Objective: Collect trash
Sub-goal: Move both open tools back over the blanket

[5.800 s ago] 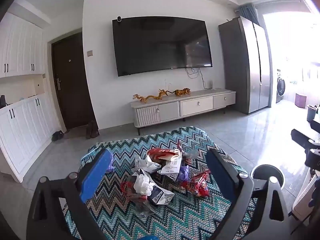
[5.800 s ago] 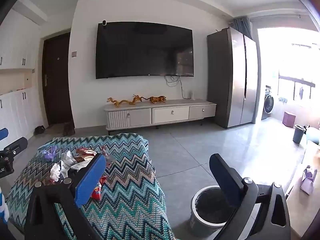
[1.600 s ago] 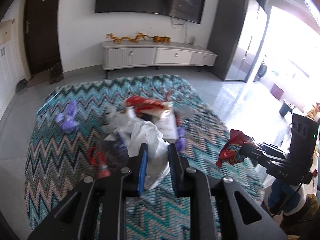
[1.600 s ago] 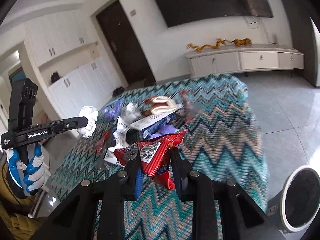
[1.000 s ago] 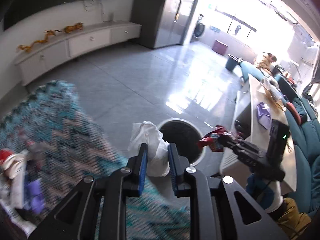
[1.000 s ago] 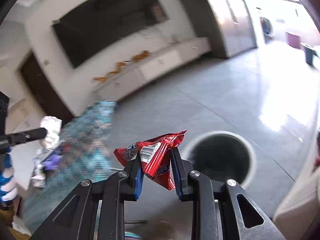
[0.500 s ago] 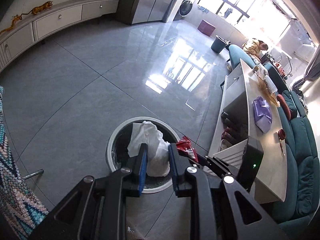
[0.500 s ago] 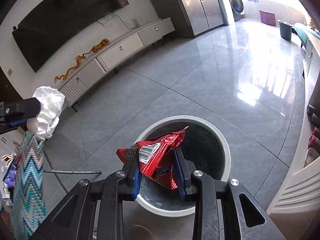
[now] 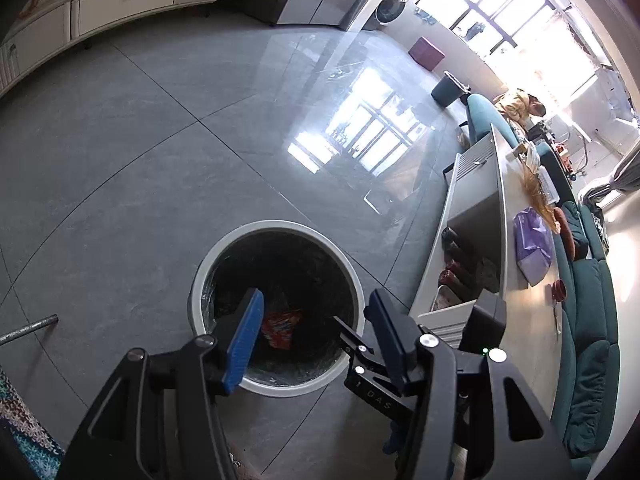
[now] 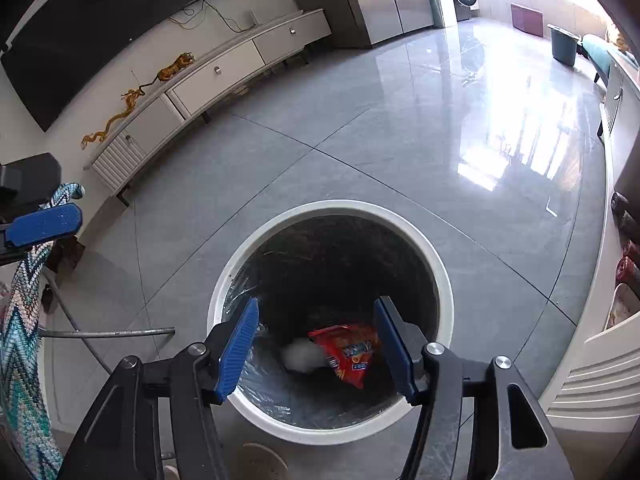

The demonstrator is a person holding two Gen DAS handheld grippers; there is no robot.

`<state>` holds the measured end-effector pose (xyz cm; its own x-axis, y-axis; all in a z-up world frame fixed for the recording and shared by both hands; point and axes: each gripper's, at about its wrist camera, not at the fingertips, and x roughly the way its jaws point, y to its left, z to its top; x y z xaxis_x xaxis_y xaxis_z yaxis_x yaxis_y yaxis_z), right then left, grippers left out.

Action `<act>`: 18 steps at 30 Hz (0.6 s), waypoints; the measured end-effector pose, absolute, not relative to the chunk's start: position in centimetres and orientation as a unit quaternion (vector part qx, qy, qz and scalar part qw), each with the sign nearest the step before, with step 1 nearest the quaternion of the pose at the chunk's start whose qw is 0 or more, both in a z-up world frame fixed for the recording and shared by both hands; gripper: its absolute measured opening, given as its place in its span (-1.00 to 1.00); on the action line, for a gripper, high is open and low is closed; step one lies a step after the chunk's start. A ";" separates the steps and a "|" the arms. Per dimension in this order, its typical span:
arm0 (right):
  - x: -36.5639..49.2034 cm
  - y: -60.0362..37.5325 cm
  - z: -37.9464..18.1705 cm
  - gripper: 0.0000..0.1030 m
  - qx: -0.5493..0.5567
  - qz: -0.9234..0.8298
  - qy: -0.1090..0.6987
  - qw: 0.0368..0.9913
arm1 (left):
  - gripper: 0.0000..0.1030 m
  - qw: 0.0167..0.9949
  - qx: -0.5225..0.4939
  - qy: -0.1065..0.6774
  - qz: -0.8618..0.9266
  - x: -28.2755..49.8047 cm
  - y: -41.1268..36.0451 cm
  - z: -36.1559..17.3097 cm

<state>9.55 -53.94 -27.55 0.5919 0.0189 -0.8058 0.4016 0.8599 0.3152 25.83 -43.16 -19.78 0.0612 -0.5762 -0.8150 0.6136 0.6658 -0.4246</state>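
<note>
Both pieces of trash are now lying in the bin (image 10: 444, 280), released from the grips that were carrying them: red snack wrapper (image 10: 350, 350) beside white crumpled tissue (image 10: 300, 356). Left gripper (image 9: 316, 330) and right gripper (image 10: 316, 344) are spreading, empty. Drop step is finishing; next, returning to the zigzag-cloth table (image 10: 24, 320) for more

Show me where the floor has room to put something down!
Bare grey tile floor lies open between the trash bin and the TV cabinet. It's crowded inside the bin, with a red snack wrapper and white tissue.
</note>
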 end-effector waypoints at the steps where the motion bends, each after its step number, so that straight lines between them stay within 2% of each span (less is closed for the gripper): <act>1: 9.4 -53.8 -27.5 0.14 0.241 -0.111 0.438 0.859 | 0.03 0.730 0.016 0.548 -0.408 25.7 -42.9 -19.5; 8: 8.6 -53.2 -23.6 0.14 0.254 -0.100 0.406 0.872 | 0.03 0.771 0.012 0.494 -0.402 23.9 -39.2 -14.4; 18: 6.6 -47.0 -10.2 0.23 0.219 -0.048 0.297 0.928 | 0.03 0.836 -0.002 0.402 -0.374 20.0 -30.2 -5.9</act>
